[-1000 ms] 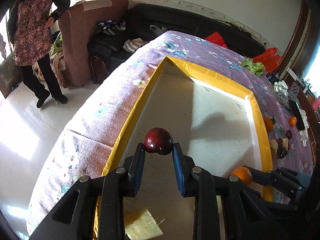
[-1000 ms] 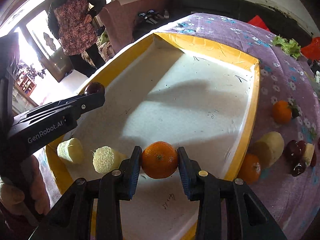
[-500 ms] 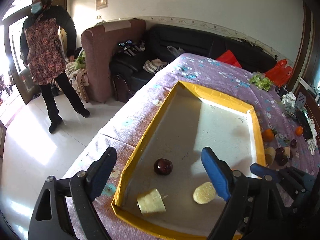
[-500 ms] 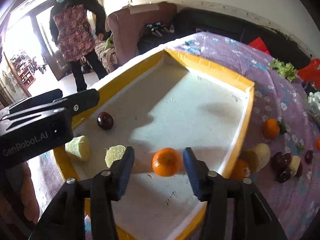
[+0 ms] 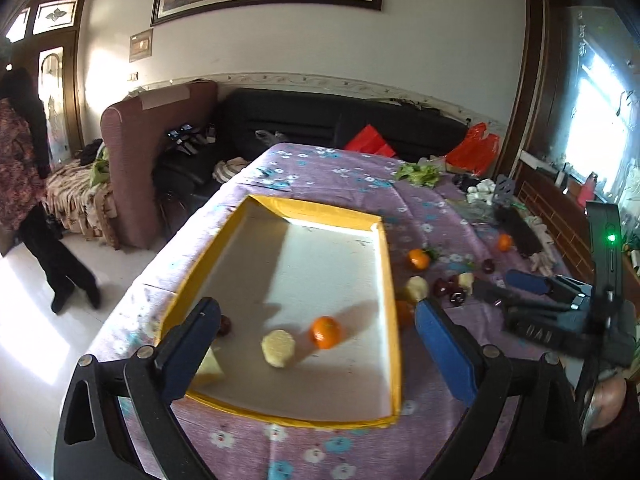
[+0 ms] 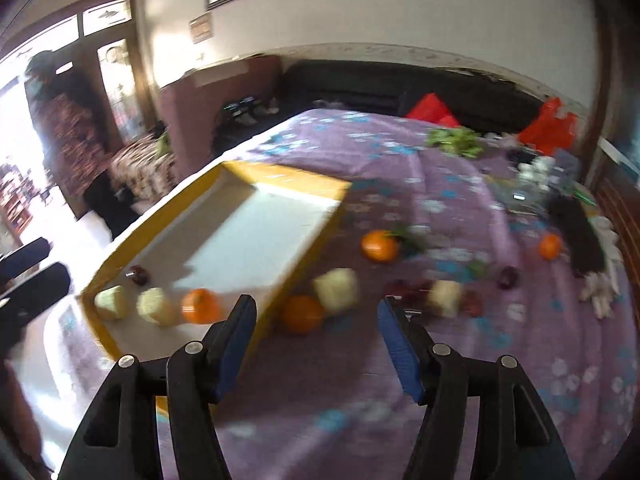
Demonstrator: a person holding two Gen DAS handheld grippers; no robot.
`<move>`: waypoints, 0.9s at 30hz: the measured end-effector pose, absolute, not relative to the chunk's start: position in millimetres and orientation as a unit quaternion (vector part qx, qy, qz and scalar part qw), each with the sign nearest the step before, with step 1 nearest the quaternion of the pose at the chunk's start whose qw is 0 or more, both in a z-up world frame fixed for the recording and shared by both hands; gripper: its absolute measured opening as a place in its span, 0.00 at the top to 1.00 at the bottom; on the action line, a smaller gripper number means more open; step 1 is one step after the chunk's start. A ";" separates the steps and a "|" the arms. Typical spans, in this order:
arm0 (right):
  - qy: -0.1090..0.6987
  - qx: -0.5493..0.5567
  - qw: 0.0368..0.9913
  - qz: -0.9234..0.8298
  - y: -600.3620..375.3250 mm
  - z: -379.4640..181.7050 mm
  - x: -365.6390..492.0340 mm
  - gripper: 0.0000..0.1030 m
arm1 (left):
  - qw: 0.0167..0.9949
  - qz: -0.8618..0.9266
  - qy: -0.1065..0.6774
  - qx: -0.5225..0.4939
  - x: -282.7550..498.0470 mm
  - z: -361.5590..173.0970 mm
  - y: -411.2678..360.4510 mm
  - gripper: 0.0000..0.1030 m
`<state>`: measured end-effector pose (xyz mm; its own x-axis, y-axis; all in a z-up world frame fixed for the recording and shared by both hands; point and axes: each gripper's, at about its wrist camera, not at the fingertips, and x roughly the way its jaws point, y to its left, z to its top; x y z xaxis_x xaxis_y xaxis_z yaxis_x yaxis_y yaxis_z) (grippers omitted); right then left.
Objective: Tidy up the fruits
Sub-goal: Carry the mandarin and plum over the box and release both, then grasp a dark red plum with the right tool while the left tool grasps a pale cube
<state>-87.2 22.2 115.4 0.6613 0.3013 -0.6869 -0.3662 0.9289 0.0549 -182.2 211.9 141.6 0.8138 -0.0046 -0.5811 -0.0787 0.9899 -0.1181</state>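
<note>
Both grippers have let go of their fruit and drawn back from the yellow-rimmed tray [image 5: 394, 320], jaws just opening. From left to right along its near end lie the dark red apple [image 5: 225, 325], two pale cut pieces and the orange [image 5: 326, 332]. The left gripper [image 5: 316, 344] gapes wide and empty; the right gripper [image 6: 316, 330] stands half open, holding nothing.

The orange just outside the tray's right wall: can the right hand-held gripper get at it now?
Probably yes. The right hand-held gripper is open and empty, the orange lies just ahead, nothing between; only the tray wall crowds one side.
</note>
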 end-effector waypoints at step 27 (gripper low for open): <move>0.444 0.038 0.895 0.031 -121.6 50.6 59.1 0.41 | 0.923 -0.055 0.379 -0.035 -135.9 110.4 138.6 0.09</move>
